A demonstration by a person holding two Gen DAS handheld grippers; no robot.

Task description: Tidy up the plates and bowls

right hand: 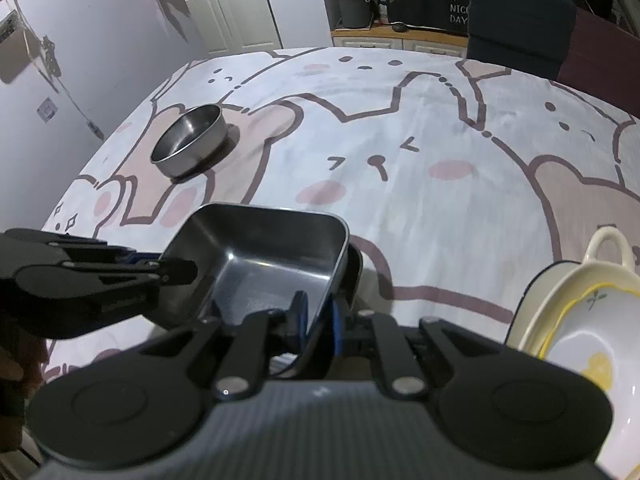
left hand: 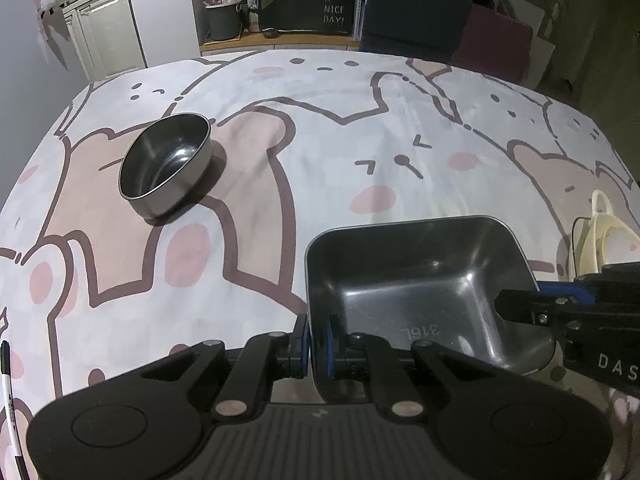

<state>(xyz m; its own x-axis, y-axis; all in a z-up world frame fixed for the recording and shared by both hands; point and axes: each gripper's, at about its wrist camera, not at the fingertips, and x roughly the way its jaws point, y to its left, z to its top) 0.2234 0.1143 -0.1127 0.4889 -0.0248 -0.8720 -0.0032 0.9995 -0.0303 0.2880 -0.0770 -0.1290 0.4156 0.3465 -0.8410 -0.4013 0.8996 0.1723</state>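
A square steel dish (left hand: 420, 276) hangs tilted just above the cartoon-bear tablecloth, held from both sides. My left gripper (left hand: 318, 344) is shut on its left wall, one blue pad inside and one outside. My right gripper (right hand: 316, 316) is shut on the opposite wall of the same dish (right hand: 264, 252). Each gripper also shows in the other's view: the right gripper (left hand: 516, 304) and the left gripper (right hand: 180, 272). A dark rounded edge shows under the dish's right corner; I cannot tell what it is. A round steel bowl (left hand: 166, 166) stands alone at the far left of the table (right hand: 190, 142).
A stack of cream and white plates (right hand: 580, 320) with yellow trim, one with a loop handle, sits at the right near edge, and shows as a cream handled dish (left hand: 600, 240). The tablecloth (left hand: 360, 120) stretches back to dark chairs (left hand: 416, 20) at the far edge.
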